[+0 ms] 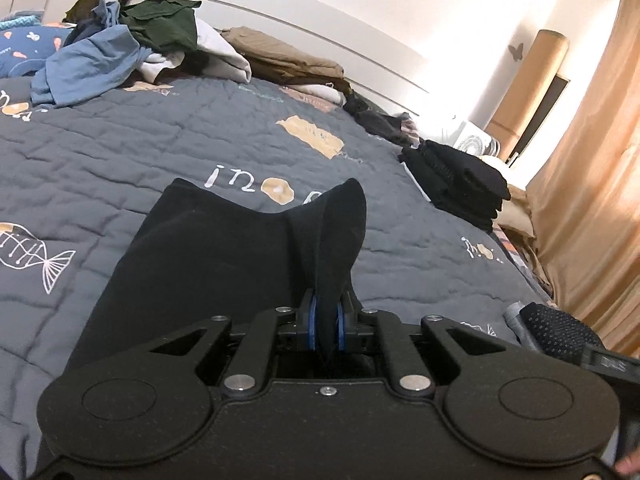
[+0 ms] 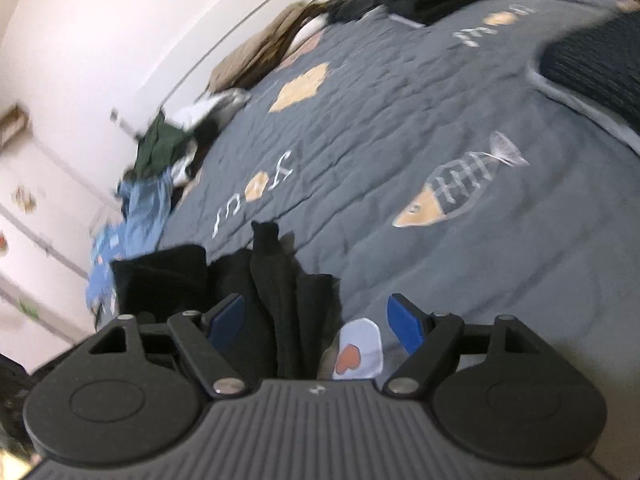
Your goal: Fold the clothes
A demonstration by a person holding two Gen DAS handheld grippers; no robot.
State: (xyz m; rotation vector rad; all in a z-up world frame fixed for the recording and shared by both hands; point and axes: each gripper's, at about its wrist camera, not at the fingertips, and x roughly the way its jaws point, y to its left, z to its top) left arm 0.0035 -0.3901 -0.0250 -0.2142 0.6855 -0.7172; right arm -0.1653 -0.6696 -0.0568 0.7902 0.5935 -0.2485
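Observation:
A black garment (image 1: pixel 208 248) lies on the grey quilted bed (image 1: pixel 160 140). My left gripper (image 1: pixel 327 322) is shut on a corner of it, and the pinched cloth stands up in a peak above the blue pads. In the right wrist view the same black garment (image 2: pixel 280 288) bunches up between the fingers of my right gripper (image 2: pixel 316 320). That gripper stands open, its blue pads (image 2: pixel 406 322) wide apart and clear of the cloth.
A heap of unfolded clothes (image 1: pixel 120 48), blue, green, white and tan, lies along the headboard. A stack of folded black clothes (image 1: pixel 456 184) sits at the bed's right edge. Beyond it are a fan (image 1: pixel 474 144) and tan curtains (image 1: pixel 592 200). A dark dotted sleeve (image 1: pixel 560 330) shows at the lower right.

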